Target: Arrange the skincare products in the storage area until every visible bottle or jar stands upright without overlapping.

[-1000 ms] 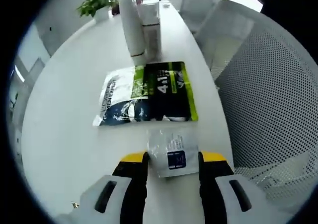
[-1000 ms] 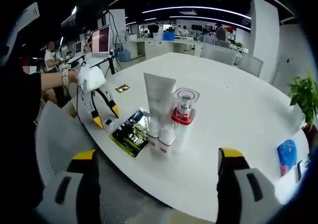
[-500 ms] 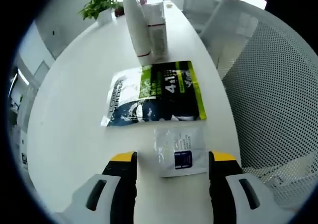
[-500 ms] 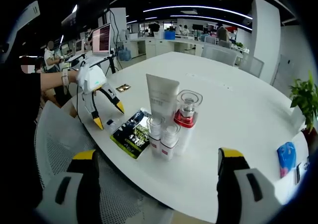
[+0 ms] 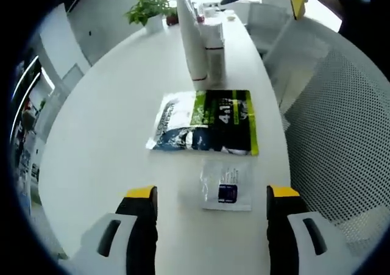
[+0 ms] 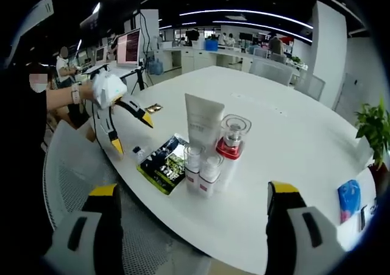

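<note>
My left gripper [image 5: 212,192] is open and held above the white table [image 5: 103,135]; a small clear sachet [image 5: 226,186] lies flat between and just beyond its tips. Past it lies a flat green-and-black pack [image 5: 207,122]. Behind that stand a white tube [image 5: 192,37] and small bottles [image 5: 213,40]. From the right gripper view, the tube [image 6: 204,119], a clear jar with a red base [image 6: 234,138] and two small bottles [image 6: 201,168] stand upright together. The left gripper [image 6: 132,133] hangs over the small sachet [image 6: 139,153]. My right gripper [image 6: 192,189] is open and holds nothing.
A mesh chair [image 5: 341,122] stands close to the table edge on the right. A potted plant [image 5: 149,7] is at the far end. A gold packet [image 6: 152,108] and a blue packet [image 6: 348,199] lie on the table. A person's hand [image 6: 82,92] holds the left gripper.
My left gripper has opened wider and drawn back and up from the small sachet, which stays flat on the table. The right gripper has barely moved.
</note>
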Demonstrator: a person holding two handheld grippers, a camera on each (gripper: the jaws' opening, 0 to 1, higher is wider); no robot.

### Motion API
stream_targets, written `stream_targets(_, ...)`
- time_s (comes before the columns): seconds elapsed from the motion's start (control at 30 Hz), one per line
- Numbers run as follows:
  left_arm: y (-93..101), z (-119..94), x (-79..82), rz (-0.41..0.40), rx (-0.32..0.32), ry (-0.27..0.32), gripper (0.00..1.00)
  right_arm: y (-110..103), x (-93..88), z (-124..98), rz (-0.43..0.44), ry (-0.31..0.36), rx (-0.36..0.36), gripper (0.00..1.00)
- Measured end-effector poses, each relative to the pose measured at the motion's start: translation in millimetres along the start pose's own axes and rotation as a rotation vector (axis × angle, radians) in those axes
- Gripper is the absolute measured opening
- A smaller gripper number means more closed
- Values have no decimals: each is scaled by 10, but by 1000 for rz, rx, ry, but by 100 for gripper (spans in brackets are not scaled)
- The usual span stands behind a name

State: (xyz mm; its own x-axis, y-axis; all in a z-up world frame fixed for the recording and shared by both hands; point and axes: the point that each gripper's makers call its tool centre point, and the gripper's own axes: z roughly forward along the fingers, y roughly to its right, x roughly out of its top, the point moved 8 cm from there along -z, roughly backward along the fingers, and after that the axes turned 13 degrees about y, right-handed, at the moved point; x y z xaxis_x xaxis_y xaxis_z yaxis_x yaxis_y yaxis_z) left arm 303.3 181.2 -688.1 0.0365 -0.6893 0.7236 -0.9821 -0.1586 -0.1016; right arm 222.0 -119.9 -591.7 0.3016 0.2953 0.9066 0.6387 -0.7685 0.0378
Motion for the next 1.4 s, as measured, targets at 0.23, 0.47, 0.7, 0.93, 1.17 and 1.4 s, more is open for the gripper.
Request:
stream_targets(0.23,-123,-196,-52,-114,168,31,81,2,29,-26,-13,17,3,100)
stream_targets(0.47,-458,-446,-248,-312,461,24,88,38,8,-60,-4,13,-15,100)
stream_targets(0.7,-680,-566,-401,-449,590,34,93,85,-19,-89,1,3,-31,100)
stream_targets(0.93,-892,-563,-504,-558,685,44,92,113,-35,-67,12,-8,-41,100)
stream_targets(1.17,-1075,-529,-602,-644,717,45,86,144,-40,-40,20,-19,-48,100)
stream_targets(1.4,-1236,-486,-718,-711,740,-8,80,180,-13,6,30,-21,-52,100)
